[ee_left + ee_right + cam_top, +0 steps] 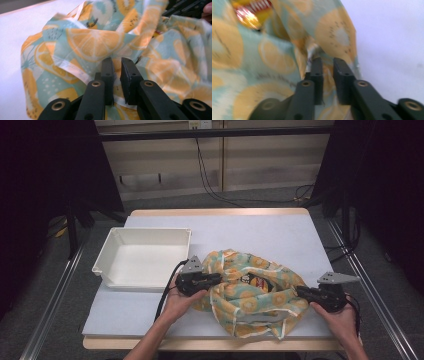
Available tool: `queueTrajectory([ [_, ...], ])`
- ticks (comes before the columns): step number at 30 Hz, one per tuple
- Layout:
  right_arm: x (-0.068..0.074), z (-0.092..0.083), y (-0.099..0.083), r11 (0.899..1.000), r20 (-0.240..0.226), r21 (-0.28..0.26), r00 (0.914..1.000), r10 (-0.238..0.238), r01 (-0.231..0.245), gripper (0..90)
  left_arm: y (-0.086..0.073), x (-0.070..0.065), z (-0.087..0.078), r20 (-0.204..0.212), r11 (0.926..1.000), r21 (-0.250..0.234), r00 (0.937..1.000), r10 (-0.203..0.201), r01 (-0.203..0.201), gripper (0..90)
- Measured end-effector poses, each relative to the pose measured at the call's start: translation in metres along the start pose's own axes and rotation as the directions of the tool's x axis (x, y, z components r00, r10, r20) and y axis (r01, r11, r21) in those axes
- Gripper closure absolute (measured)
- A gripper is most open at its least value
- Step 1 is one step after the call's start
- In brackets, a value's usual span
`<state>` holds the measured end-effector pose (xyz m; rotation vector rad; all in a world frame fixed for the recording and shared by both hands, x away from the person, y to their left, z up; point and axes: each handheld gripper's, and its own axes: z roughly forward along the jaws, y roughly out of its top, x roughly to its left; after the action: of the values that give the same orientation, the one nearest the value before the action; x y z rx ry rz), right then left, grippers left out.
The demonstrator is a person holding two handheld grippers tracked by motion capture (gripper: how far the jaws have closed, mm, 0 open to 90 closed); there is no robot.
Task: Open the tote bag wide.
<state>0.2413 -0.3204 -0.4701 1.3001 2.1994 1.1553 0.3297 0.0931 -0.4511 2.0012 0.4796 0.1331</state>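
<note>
Grey tabletop (280,232): crumpled fruit-print cloth (250,292) stretches left-right between both claws.

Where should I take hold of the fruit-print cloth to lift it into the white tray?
Probably the white-hemmed edges of the cloth, one at each end, coming in level from left and right. It lies crumpled and the hems fold up there, beside the tray.
</note>
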Motion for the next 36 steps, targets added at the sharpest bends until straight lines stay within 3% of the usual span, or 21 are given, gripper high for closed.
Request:
queueTrajectory([
  [3,0.005,-0.009,0.011,0.998,-0.041,-0.060,0.9992,-0.007,0.005,70.0,0.003,-0.001,-0.006,0.026,0.9994,-0.027,0.9994,-0.022,0.022,79.9],
  [9,0.013,-0.020,0.035,0.991,-0.086,-0.136,0.9958,-0.032,0.020,60.8,0.010,-0.005,-0.015,0.047,0.9968,-0.075,0.9985,-0.026,0.029,79.8],
  [13,0.018,-0.018,0.052,0.987,-0.121,-0.156,0.9908,-0.061,0.042,57.1,0.017,-0.011,-0.020,0.068,0.9934,-0.111,0.9974,-0.022,0.030,79.8],
  [18,0.025,-0.007,0.076,0.984,-0.152,-0.167,0.9839,-0.094,0.068,54.5,0.031,-0.025,-0.023,0.113,0.9901,-0.140,0.9934,0.019,-0.003,79.8],
  [22,0.031,0.005,0.094,0.980,-0.175,-0.178,0.9777,-0.115,0.084,53.0,0.036,-0.035,-0.012,0.161,0.9912,-0.129,0.9857,0.048,-0.027,77.3],
  [25,0.033,0.014,0.106,0.978,-0.198,-0.184,0.9713,-0.132,0.095,52.1,0.037,-0.039,0.000,0.168,0.9936,-0.101,0.9834,0.068,-0.052,76.1],
  [28,0.035,0.031,0.110,0.981,-0.225,-0.160,0.9636,-0.145,0.110,49.1,0.036,-0.040,0.011,0.182,0.9953,-0.077,0.9806,0.072,-0.059,72.6],
  [31,0.037,0.047,0.109,0.985,-0.241,-0.128,0.9592,-0.148,0.120,45.4,0.035,-0.046,0.021,0.194,0.9944,-0.040,0.9755,0.103,-0.097,67.1],
  [36,0.037,0.075,0.107,0.989,-0.253,-0.075,0.9565,-0.146,0.131,34.5,0.029,-0.046,0.035,0.182,0.9965,-0.010,0.9799,0.083,-0.083,59.0],
])
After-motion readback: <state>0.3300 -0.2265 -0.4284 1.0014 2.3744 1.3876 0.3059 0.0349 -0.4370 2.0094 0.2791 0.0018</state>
